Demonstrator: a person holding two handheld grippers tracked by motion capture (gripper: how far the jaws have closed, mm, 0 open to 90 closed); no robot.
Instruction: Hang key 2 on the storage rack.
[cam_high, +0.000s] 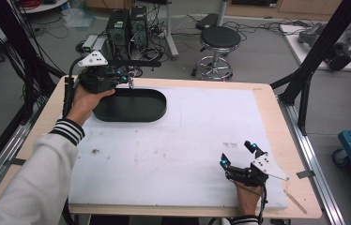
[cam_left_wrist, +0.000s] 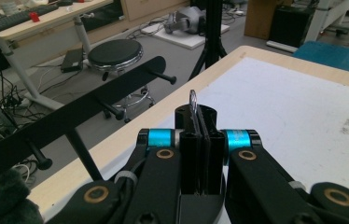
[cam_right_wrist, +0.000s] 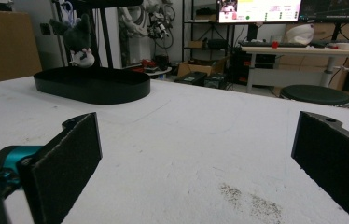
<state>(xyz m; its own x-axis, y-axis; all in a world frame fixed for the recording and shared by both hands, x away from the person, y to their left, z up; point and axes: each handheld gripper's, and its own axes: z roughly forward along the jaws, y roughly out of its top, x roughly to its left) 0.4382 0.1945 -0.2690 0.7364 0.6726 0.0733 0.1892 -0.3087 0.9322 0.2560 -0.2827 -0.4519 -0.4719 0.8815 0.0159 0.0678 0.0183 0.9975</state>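
**Plush keyring held at its metal ring, near the peg rack**

The left gripper (cam_left_wrist: 199, 140) is seen clenched on a small metal ring (cam_left_wrist: 192, 99), which stands up between the closed pads. In the right gripper view a dark plush toy (cam_right_wrist: 76, 38) is seen dangling above the far left end of the black tray (cam_right_wrist: 93, 84); it is judged to hang from that ring, though the link itself cannot be made out. In the high view the left gripper (cam_high: 129, 79) is held at the far left of the table (cam_high: 267, 101), over the tray's far rim, just beside a black peg rack (cam_left_wrist: 93, 105).

The right gripper (cam_high: 238, 154) is rested at the near right on the white mat (cam_high: 187, 140), its jaws spread wide and empty.

Handling, as judged: the toy is light and soft, and is expected to swing freely below the grip. The ring is stiff, thin and smooth, so it could twist or slip between the pads. The ring is the proper place of hold, since its open loop must be left clear for a peg.
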